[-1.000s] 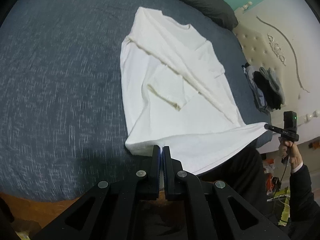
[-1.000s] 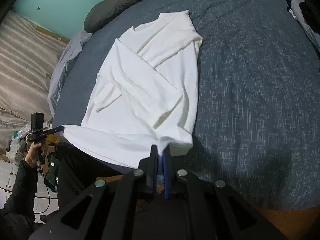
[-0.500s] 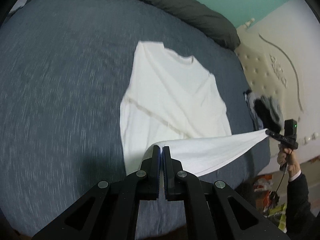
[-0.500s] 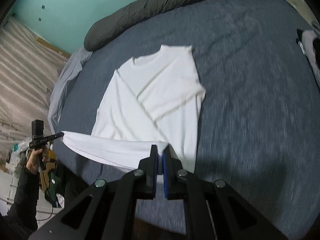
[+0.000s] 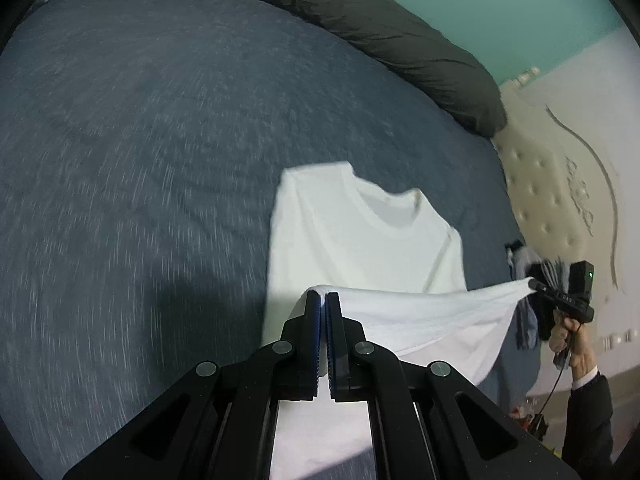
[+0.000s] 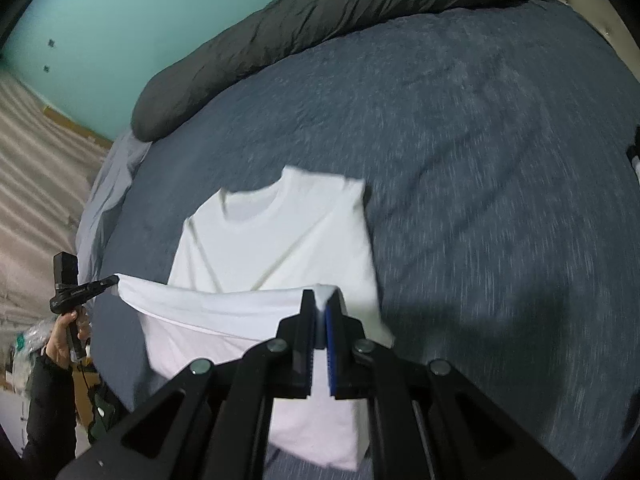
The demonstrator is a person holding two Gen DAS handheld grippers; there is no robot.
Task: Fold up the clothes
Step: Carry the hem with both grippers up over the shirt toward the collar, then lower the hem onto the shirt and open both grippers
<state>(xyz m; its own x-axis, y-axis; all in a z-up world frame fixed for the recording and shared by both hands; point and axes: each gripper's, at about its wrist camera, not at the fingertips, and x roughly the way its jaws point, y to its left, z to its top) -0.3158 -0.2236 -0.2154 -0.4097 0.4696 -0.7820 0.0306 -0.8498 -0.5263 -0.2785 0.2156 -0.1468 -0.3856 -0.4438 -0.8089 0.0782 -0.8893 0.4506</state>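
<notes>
A white T-shirt [image 5: 360,240] lies on the blue-grey bed cover, collar away from me, its sleeves folded in. My left gripper [image 5: 323,296] is shut on one bottom corner of the shirt. My right gripper [image 6: 322,294] is shut on the other bottom corner. The hem [image 6: 208,300] hangs stretched between the two grippers above the shirt's lower half, which it hides. In the left wrist view the right gripper [image 5: 534,283] shows at the far right in a hand. In the right wrist view the left gripper [image 6: 114,279] shows at the far left.
The blue-grey bed cover [image 5: 140,160] stretches wide around the shirt. A dark rolled duvet [image 5: 360,24] lies along the far edge. A heap of dark and grey clothes [image 5: 532,280] sits by the padded cream headboard [image 5: 560,184]. A teal wall is behind.
Both grippers have carried the shirt's hem from the near bed edge up and over toward the collar. The folded sleeves and lower half are now covered by the lifted hem.
</notes>
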